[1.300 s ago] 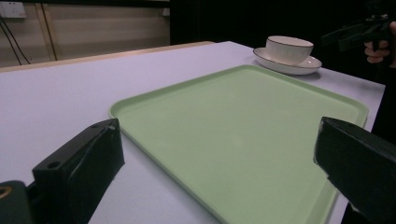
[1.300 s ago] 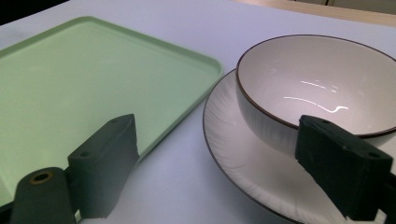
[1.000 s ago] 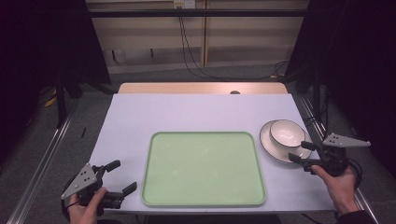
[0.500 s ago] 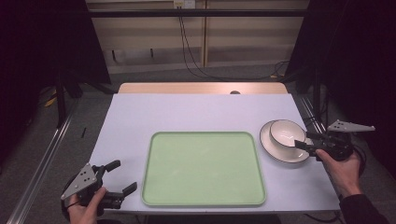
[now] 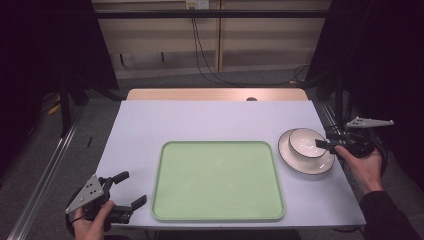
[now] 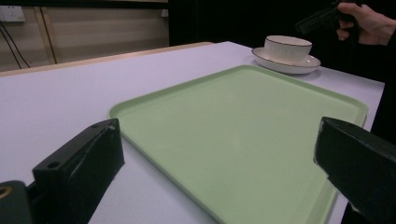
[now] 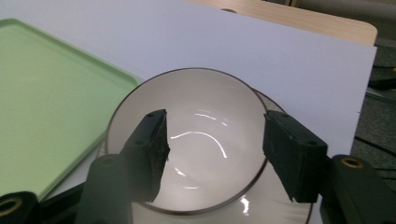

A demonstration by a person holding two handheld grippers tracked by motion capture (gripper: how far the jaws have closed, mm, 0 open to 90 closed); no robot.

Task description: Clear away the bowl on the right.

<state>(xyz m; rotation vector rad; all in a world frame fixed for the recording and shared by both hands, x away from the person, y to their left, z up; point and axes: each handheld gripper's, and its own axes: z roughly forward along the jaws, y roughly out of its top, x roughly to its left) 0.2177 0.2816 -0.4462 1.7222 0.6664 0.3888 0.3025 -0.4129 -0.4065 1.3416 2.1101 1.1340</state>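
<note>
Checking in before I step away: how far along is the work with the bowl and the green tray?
Nothing done: the green tray holds nothing. In hand: the right gripper, jaws just closing, straddles the rim of the bowl, which sits on its plate. Left: probably gripping and moving it. The left gripper waits open.

The bowl point(image 7: 194, 140) hides most of the plate point(image 7: 275, 212) beneath it; the tray point(image 7: 42, 102) runs off the frame's left edge.

tray point(image 5: 218, 182): middle of table point(image 5: 210, 117), toward its near edge; plate point(image 5: 305, 166): just right of tray, near table's right edge; bowl point(image 5: 306, 142): on plate | right gripper point(image 5: 322, 145): at bowl's right side, above its rim; left gripper point(image 5: 131, 189): at table's near-left corner, left of tray
</note>
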